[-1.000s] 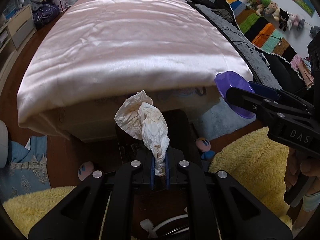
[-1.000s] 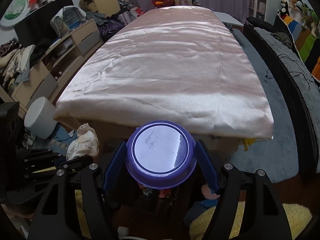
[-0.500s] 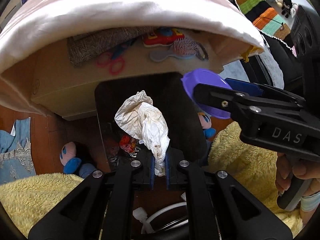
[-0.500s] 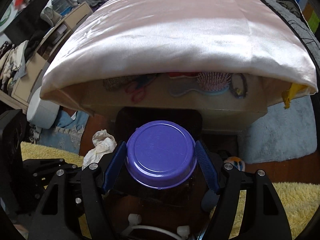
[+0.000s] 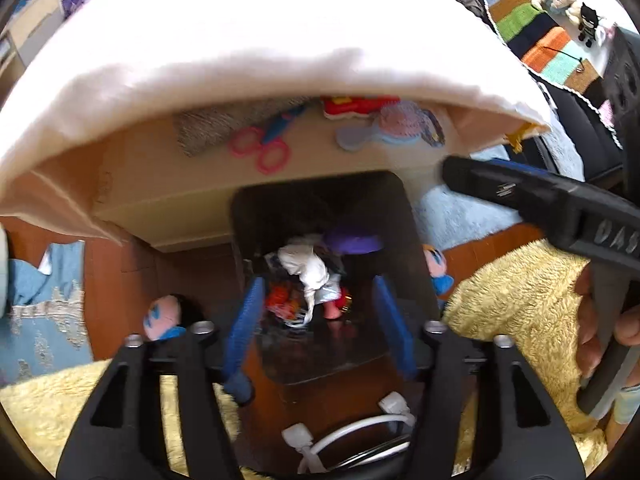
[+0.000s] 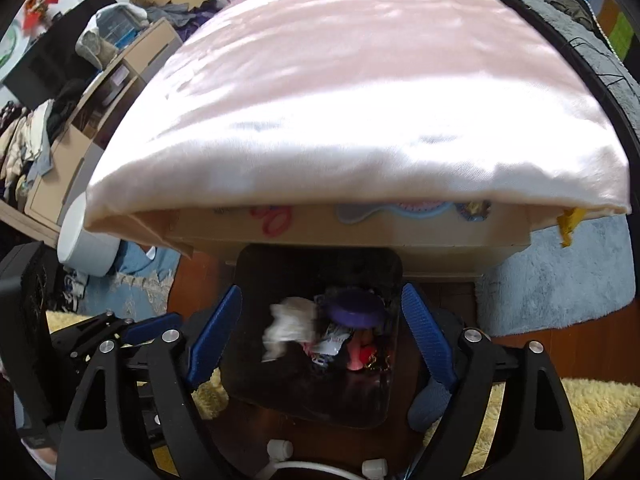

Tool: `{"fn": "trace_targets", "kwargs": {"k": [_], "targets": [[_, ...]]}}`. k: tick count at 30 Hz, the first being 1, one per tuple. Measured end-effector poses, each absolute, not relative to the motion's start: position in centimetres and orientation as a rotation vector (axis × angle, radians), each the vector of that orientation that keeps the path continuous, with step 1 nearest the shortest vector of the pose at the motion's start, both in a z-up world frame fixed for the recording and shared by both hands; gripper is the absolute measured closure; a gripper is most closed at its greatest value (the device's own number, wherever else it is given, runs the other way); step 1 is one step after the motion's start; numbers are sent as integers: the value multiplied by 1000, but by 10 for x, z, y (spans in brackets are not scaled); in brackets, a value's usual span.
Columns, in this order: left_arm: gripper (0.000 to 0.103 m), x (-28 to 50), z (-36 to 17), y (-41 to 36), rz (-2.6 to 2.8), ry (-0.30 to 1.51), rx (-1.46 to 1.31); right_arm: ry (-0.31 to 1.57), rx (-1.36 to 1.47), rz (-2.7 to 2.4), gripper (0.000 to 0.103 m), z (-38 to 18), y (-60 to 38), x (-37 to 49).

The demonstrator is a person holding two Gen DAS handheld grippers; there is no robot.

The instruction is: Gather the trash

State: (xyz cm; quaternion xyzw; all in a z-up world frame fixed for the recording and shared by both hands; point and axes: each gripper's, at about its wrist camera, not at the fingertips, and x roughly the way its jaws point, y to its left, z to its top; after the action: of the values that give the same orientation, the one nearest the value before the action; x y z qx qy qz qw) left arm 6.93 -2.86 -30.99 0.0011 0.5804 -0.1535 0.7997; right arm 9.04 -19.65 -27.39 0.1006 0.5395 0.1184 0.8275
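Note:
A black bin (image 5: 320, 196) stands on the floor against the foot of the cloth-covered table. Inside it lie a crumpled white tissue (image 5: 308, 270) and a purple bowl (image 5: 352, 242), on top of other colourful rubbish. My left gripper (image 5: 317, 280) hangs over the bin, its jaws opening, with nothing between the blue pads. In the right wrist view the same bin (image 6: 320, 258) holds the tissue (image 6: 288, 322) and the bowl (image 6: 354, 310). My right gripper (image 6: 321, 289) is above them, jaws opening, holding nothing. A hand holds the right gripper (image 5: 540, 204) at the right of the left wrist view.
A pink satin cloth (image 6: 340, 100) covers the long table above the bin. Yellow shaggy rug (image 5: 520, 300) lies on both sides, with small plush toys (image 5: 164, 316) on the wooden floor. A pale blue rug (image 6: 560, 272) lies to the right and a white cylinder (image 6: 84, 240) to the left.
Both grippers sank towards the bin and opened. The tissue left the left gripper and the purple bowl left the right gripper; both now lie in the bin.

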Motion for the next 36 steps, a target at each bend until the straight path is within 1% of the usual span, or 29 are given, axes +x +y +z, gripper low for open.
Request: {"fn": "trace_targets", "kwargs": {"k": [1, 2, 4, 5, 6, 10, 15, 22, 27, 36], "targets": [[28, 67, -304, -25, -316, 1226, 14, 1123, 209, 238, 17, -266, -200, 88], [24, 65, -296, -22, -307, 1204, 23, 1098, 196, 224, 10, -257, -204, 86], [16, 63, -282, -15, -289, 1170, 29, 1029, 169, 197, 8, -237, -209, 81], [13, 63, -272, -10, -278, 1147, 23, 997, 167, 193, 7, -227, -212, 78], [9, 63, -262, -6, -265, 1120, 15, 967, 172, 195, 4, -217, -214, 77], [8, 64, -214, 8, -206, 986, -16, 885, 165, 204, 3, -182, -218, 76], [8, 61, -147, 7, -182, 814, 16, 760, 122, 149, 3, -138, -225, 70], [8, 58, -58, 9, -158, 606, 5, 572, 63, 54, 3, -63, -234, 55], [8, 52, -38, 7, -123, 567, 12, 517, 79, 32, 3, -40, -240, 48], [8, 30, -38, 3, -106, 549, 14, 523, 47, -50, 3, -43, -237, 28]]}}
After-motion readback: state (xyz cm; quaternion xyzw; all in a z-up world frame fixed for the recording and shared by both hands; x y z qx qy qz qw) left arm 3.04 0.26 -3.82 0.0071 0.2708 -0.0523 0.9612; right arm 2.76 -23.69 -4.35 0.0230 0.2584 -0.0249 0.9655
